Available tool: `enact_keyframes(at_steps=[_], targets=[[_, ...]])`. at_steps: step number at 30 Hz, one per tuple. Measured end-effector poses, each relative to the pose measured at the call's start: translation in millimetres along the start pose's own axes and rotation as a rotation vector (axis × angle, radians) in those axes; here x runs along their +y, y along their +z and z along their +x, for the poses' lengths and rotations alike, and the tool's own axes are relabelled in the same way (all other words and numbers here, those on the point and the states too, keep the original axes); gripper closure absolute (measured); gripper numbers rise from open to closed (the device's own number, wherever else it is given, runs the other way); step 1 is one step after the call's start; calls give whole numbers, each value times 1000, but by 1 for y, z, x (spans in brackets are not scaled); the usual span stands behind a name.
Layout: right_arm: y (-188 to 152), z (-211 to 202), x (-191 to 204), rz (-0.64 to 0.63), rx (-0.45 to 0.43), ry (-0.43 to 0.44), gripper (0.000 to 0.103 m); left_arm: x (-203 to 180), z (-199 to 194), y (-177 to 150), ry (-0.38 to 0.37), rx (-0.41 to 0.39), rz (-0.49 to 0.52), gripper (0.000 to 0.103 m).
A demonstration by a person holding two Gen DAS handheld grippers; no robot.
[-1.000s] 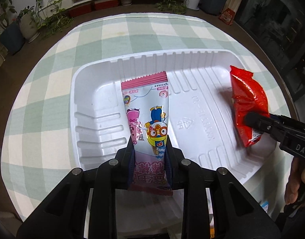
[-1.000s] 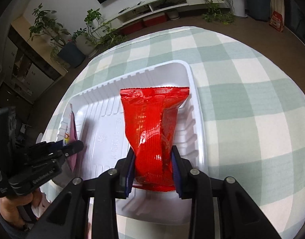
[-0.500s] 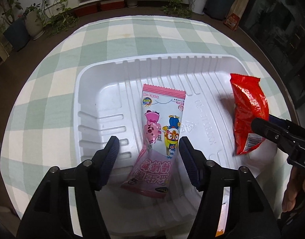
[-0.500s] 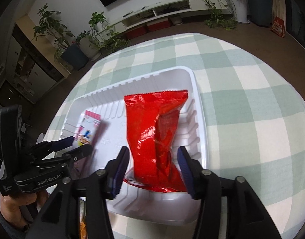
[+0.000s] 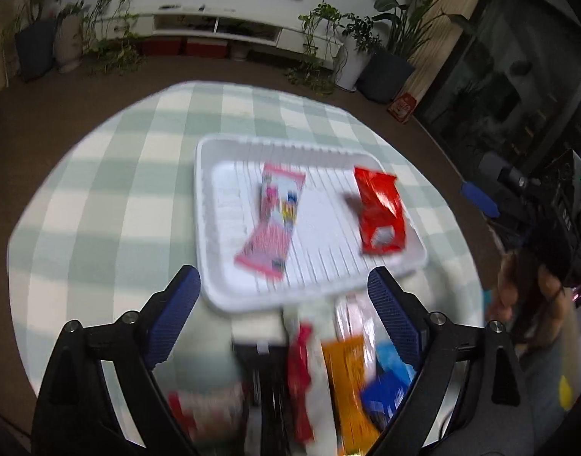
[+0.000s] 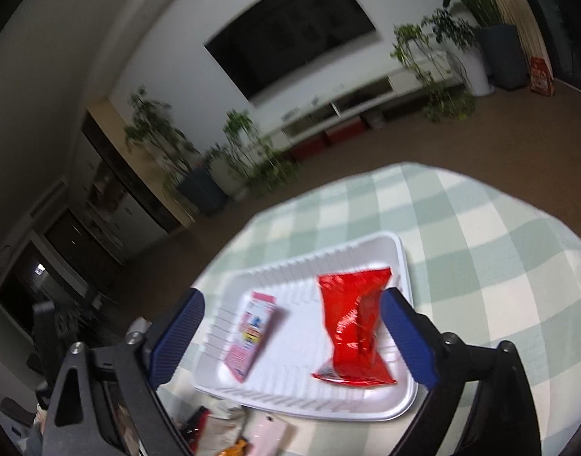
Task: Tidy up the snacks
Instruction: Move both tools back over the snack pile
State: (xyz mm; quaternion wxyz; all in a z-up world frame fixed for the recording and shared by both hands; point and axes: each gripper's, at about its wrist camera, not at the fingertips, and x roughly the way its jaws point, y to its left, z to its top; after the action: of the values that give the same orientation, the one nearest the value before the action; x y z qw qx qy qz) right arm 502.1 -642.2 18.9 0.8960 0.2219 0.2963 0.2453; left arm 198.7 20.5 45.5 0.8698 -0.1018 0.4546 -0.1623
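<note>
A white foam tray [image 5: 205, 205] sits on a round table under a green-and-white checked cloth [image 5: 112, 197]. Inside the tray lie two snacks, apart from each other: a pink cartoon-printed packet [image 5: 273, 224] near the middle, lying flat and slanted, and a red crinkled bag [image 5: 379, 211] toward the tray's right end, just beside the right wall. Neither is touched by any finger.

The left gripper [image 5: 283, 306] hangs above the near edge of the table with its jaws opening, already spread wide and holding nothing; the tray's near rim shows between the blue pads. The right gripper [image 6: 290, 336] is likewise opening wide and holds nothing, its pads framing the tray from above without touching it.

Between the tray and the person, at the table's near edge, a loose heap of other snacks [image 5: 347, 376] is blurred: an orange packet, a blue one, a red wrapper and something white and red can be made out. A hand [image 5: 526, 288] gripping the right tool shows at the right edge of the left wrist view.

Beyond the table stand potted plants [image 6: 248, 159], a low white media unit [image 6: 366, 102] and a dark wall screen [image 6: 290, 30]. Motion blur makes the print on every packet unreadable
</note>
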Motion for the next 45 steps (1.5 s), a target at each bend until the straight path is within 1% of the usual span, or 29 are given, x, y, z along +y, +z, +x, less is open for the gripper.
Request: enact_keyframes(at_steps=[1, 2, 3, 4, 6, 8, 10, 12, 13, 15, 16, 18, 19, 21, 22, 23, 25, 29, 31, 34, 36, 38, 41, 45], targets=[[-1, -8, 3, -6, -19, 8, 3, 2, -6, -11, 2, 2, -6, 13], [-3, -18, 8, -14, -44, 19, 2, 4, -20, -28, 27, -19, -6, 13], [-6, -27, 11, -20, -58, 28, 2, 6, -31, -42, 70, -47, 1, 13], [-11, -35, 14, -20, -68, 31, 2, 7, -43, -59, 132, -77, 3, 13], [-25, -49, 17, -4, -70, 17, 2, 8, -57, -83, 180, -108, 5, 13], [-47, -63, 18, 13, -60, 10, 2, 8, -64, -108, 224, -122, 10, 13], [-68, -72, 23, 5, -45, -16, 2, 5, -63, -129, 229, -106, 23, 13], [-89, -82, 30, -13, -29, -44, 6, 4, -60, -144, 242, -100, 27, 13], [-104, -87, 38, -33, -13, -63, 7, 4, -58, -148, 226, -102, 19, 14], [-125, -92, 50, -85, 10, -90, 16, 5, -59, -158, 161, -104, -1, 14], [-142, -94, 60, -132, 30, -111, 17, 6, -57, -159, 110, -105, -20, 13], [-160, -94, 70, -176, 53, -112, 22, 6, -55, -159, 46, -107, -41, 13], [-170, -93, 73, -189, 72, -107, 23, 7, -55, -159, 23, -113, -55, 13], [-182, -84, 78, -203, 120, -101, 24, 8, -55, -162, 10, -119, -82, 12], [-186, -80, 79, -209, 135, -100, 25, 8, -55, -162, 16, -117, -83, 4], [-189, -77, 81, -218, 144, -100, 25, 7, -55, -163, 28, -119, -78, 0], [-192, -72, 83, -236, 145, -108, 25, 5, -56, -162, 49, -129, -63, 0], [-197, -63, 83, -245, 169, -128, 25, 7, -57, -160, 27, -146, -78, 0], [-198, -60, 84, -254, 180, -140, 25, 7, -56, -160, 27, -140, -76, 0], [-201, -54, 89, -276, 198, -143, 34, 10, -52, -158, 60, -105, -83, 0], [-205, -51, 92, -295, 209, -146, 42, 13, -51, -158, 69, -100, -95, 0], [-209, -45, 97, -318, 226, -153, 45, 14, -51, -158, 69, -103, -98, 1], [-213, -40, 98, -323, 245, -160, 47, 13, -50, -158, 102, -97, -88, 1], [-214, -36, 93, -305, 265, -174, 51, 11, -54, -158, 112, -122, -74, 1]])
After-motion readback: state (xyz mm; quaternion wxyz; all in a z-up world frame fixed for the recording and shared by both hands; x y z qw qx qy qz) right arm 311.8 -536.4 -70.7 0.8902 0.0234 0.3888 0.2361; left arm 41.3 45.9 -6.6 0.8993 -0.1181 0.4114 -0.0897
